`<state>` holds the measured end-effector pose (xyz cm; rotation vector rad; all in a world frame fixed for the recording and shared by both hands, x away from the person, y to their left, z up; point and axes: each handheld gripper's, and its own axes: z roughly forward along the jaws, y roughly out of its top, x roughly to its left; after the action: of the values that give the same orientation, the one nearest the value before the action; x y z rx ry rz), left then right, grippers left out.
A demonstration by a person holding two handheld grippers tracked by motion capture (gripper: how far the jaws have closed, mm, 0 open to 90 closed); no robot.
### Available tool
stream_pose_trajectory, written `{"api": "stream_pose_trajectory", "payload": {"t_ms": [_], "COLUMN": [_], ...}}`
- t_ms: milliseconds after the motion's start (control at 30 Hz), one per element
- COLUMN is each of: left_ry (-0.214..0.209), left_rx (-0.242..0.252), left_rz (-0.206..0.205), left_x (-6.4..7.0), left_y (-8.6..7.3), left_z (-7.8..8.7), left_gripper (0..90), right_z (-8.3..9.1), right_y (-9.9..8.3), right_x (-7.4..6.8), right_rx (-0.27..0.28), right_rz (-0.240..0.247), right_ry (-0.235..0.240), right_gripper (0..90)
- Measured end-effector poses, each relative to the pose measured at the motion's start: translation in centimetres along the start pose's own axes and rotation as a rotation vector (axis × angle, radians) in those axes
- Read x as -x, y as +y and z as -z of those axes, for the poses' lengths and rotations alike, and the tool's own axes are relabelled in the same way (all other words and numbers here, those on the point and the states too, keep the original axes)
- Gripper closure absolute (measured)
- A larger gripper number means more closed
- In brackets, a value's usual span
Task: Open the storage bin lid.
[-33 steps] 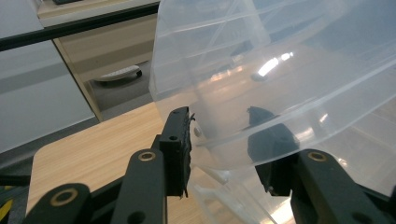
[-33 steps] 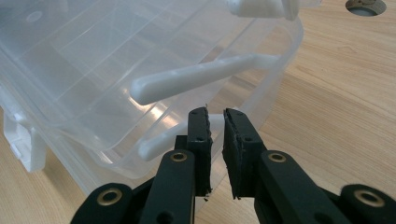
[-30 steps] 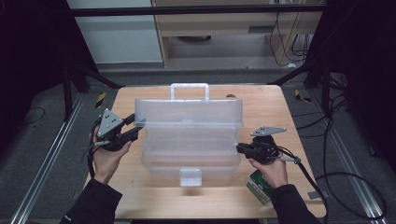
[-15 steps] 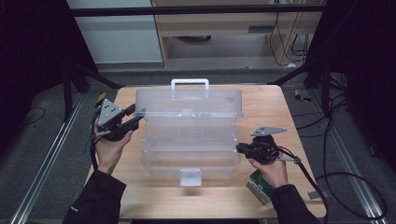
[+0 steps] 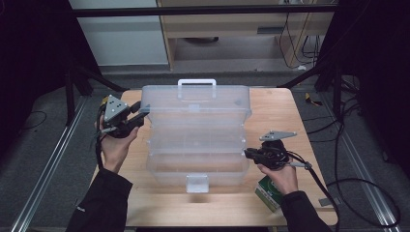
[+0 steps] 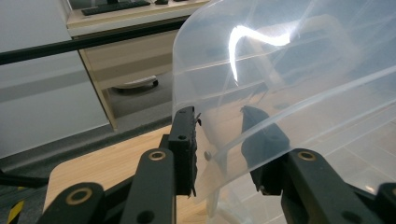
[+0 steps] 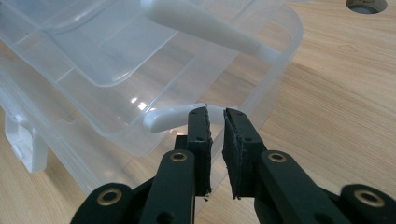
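- Clear plastic toolbox (image 5: pixel 196 140) sits mid-tabletop (image 5: pixel 275 104), white latch (image 5: pixel 197 182) toward the person, white carry handle (image 5: pixel 197 83) at the far side.
- Lid (image 5: pixel 196 101) is lifted and leaning back past upright; cantilever trays inside look stepped open. Judged step: opening the box, lid near the end of its swing.
- Left hand-held gripper (image 5: pixel 140 112) at the lid's left edge. In the left gripper view the clear lid wall (image 6: pixel 289 93) passes between its two jaws, one jaw outside, one seen through the plastic. Jaws at a middling gap; cannot tell whether the pads actually pinch the wall or merely bracket it.
- Right hand-held gripper (image 5: pixel 247 153) low against the box's right end. In the right gripper view the jaws stand narrow, a thin slit between them, tips at a white tray arm (image 7: pixel 173 115); looks like bracing, no firm hold visible.
- Green carton (image 5: pixel 267 192) on the tabletop near the front right corner, partly under the right hand (image 5: pixel 280 171). Apart from the box.
- Next move, as I read it: left eases the lid to its rest and backs off sideways without dragging the thin wall; right keeps the base from sliding or tipping backward.
- Risk: the light box may skid on the smooth wood.
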<state>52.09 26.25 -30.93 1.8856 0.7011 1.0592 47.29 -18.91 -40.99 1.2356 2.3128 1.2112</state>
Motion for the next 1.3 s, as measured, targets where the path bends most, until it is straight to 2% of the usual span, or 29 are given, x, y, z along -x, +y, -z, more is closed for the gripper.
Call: {"api": "stream_pose_trajectory", "payload": {"t_ms": [200, 333, 500, 700, 1300], "left_ry": [0.016, 0.019, 0.042, 0.039, 0.06], "left_rx": [-0.009, -0.016, -0.027, -0.043, -0.045], "left_rz": [0.001, -0.013, -0.003, -0.016, 0.031], "left_x": [-0.3, -0.5, -0.6, -0.9, -1.7], "left_y": [0.3, 0.5, 0.7, 1.1, 1.7], "left_z": [-0.5, -0.8, -1.2, -1.7, -3.3], "left_gripper": [68.3, 70.0, 72.3, 73.7, 75.5], "right_z": [0.0, 0.0, 0.0, 0.0, 0.0], "right_y": [0.0, 0.0, 0.0, 0.0, 0.0], "right_x": [0.0, 0.0, 0.0, 0.0, 0.0], "right_rx": [-0.001, -0.001, -0.001, -0.002, -0.003], "right_rz": [0.0, -0.001, -0.001, -0.004, -0.007], "right_ry": [0.001, 0.001, 0.002, 0.003, 0.004], "right_gripper": [81.0, 81.0, 81.0, 81.0, 80.9]}}
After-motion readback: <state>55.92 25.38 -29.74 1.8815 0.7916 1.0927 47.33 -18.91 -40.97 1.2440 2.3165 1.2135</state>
